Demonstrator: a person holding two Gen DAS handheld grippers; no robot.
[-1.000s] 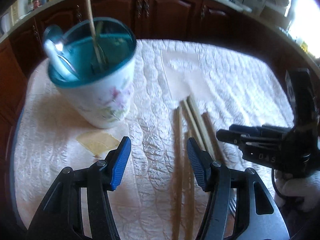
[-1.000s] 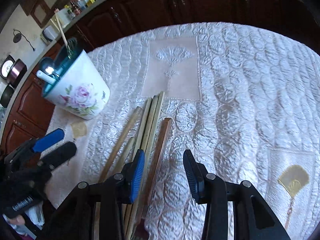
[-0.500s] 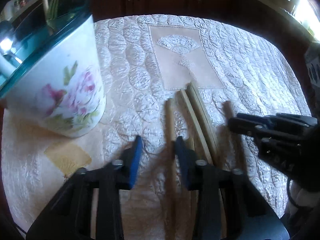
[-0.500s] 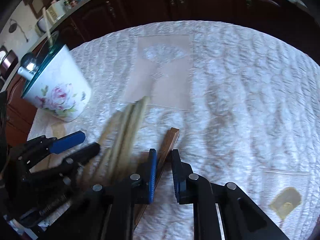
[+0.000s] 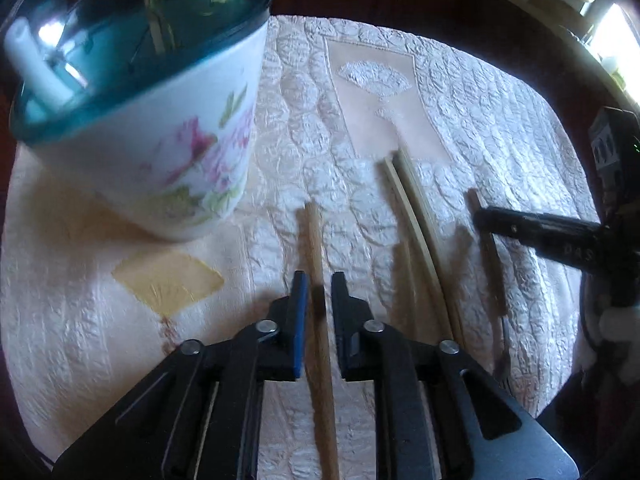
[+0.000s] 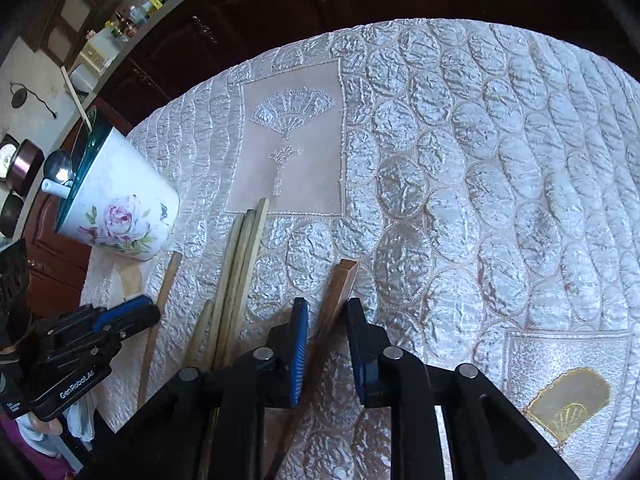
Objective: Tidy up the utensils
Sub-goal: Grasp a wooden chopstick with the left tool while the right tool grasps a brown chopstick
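Observation:
A white flowered cup (image 5: 180, 152) with a teal rim holds a spoon, a white handle and a stick; it also shows at the left in the right wrist view (image 6: 120, 208). My left gripper (image 5: 319, 284) straddles a round pale wooden stick (image 5: 314, 232) lying on the cloth. Its jaws are closing, with a thin gap still showing at the pads. My right gripper (image 6: 327, 308) has a dark brown square handle (image 6: 340, 280) between its fingers; its jaws are opening, and the handle leans on the right finger. The left wrist view shows that gripper (image 5: 480, 214) over the same handle.
A pair of pale chopsticks (image 5: 412, 208) and another stick lie between the two grippers, also seen as chopsticks (image 6: 244, 264). A quilted white cloth (image 6: 480, 160) covers the table. Dark wooden cabinets (image 6: 260, 0) stand behind it.
My left gripper dropped toward the cloth and narrowed from wide open around the leftmost stick. My right gripper shifted right onto the brown handle, pinched in, then widened slightly.

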